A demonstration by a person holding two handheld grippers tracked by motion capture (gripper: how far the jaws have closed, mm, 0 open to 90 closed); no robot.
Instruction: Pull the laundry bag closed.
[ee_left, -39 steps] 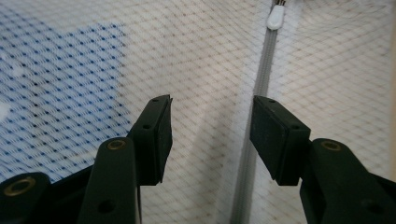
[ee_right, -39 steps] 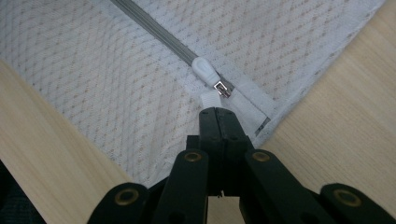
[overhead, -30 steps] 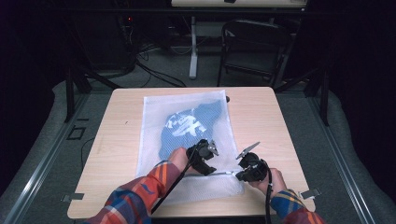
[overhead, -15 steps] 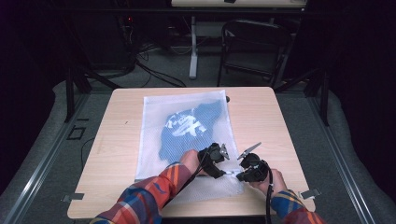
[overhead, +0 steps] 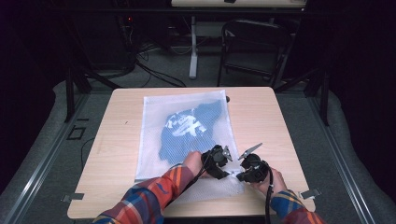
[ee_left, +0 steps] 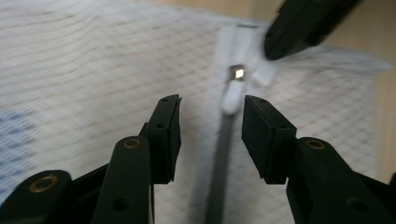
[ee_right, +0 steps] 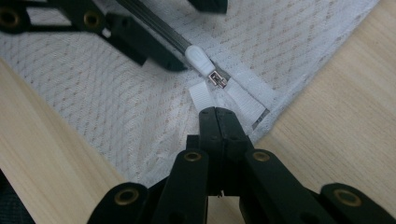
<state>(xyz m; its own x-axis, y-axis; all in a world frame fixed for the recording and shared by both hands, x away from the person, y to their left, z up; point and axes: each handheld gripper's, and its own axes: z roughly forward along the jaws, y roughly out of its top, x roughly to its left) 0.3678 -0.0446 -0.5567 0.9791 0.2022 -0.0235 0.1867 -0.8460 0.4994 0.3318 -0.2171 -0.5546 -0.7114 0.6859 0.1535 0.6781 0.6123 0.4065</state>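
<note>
My right gripper (ee_right: 215,112) pinches the bag (overhead: 154,140) corner; left gripper (ee_left: 210,121) gapes around the zip pull (ee_left: 229,100), ungrasped; zipping remains.

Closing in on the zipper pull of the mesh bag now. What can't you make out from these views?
- Left gripper view: the zipper pull is blurred, so contact with the left gripper pads can't be judged.
- Right gripper view: the right gripper jaws cover the tab of the mesh bag, hiding how much they pinch.
- High view: zipper too small; both grippers and hands cover it.
- High view: the blue garment blurs through the mesh; its print is unreadable.
</note>
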